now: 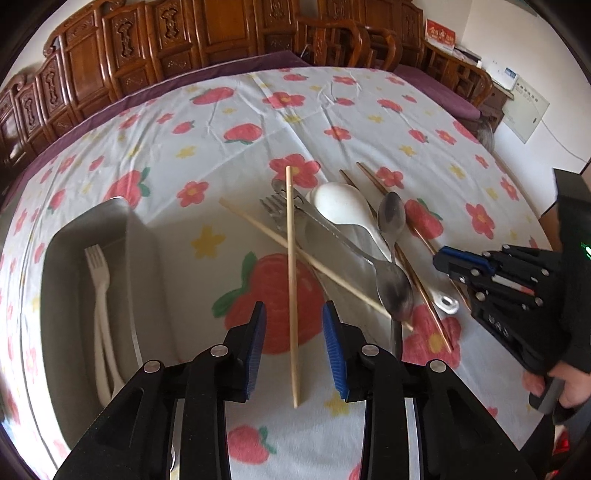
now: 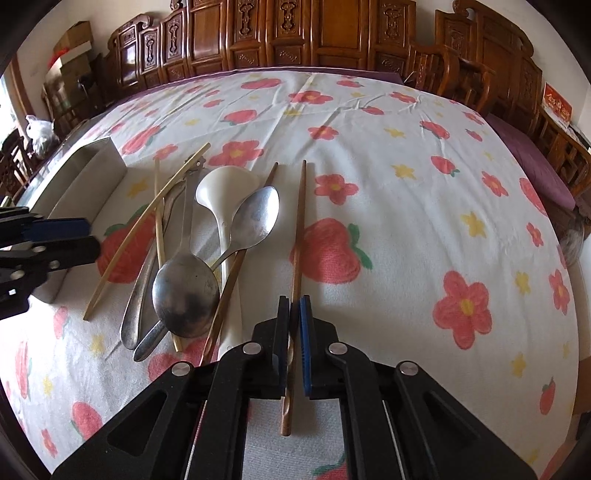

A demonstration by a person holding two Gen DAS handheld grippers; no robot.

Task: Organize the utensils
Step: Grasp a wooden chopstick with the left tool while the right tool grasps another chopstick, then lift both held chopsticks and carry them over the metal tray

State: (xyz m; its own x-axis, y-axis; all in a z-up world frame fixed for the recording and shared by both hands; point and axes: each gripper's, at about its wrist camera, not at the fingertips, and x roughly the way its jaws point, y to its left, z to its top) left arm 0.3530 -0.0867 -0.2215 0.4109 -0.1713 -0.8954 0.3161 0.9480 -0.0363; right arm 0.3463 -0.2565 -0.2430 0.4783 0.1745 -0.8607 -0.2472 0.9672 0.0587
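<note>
A pile of utensils lies on the flowered tablecloth (image 1: 229, 110): pale bamboo chopsticks (image 1: 291, 280), a metal fork (image 1: 271, 212), a white ladle (image 1: 343, 206), two metal spoons (image 1: 391, 214) and brown chopsticks (image 1: 421, 273). My left gripper (image 1: 293, 345) is open, its fingers on either side of one pale chopstick. My right gripper (image 2: 294, 321) is shut on a brown chopstick (image 2: 300, 229). A second brown chopstick (image 2: 236, 269) lies under the spoons (image 2: 186, 291).
A grey rectangular tray (image 1: 140, 236) stands left of the pile and holds two white plastic forks (image 1: 101, 295). Carved wooden cabinets (image 2: 295, 33) and chairs line the far side of the table. The right gripper's body shows at the right edge of the left wrist view (image 1: 517, 291).
</note>
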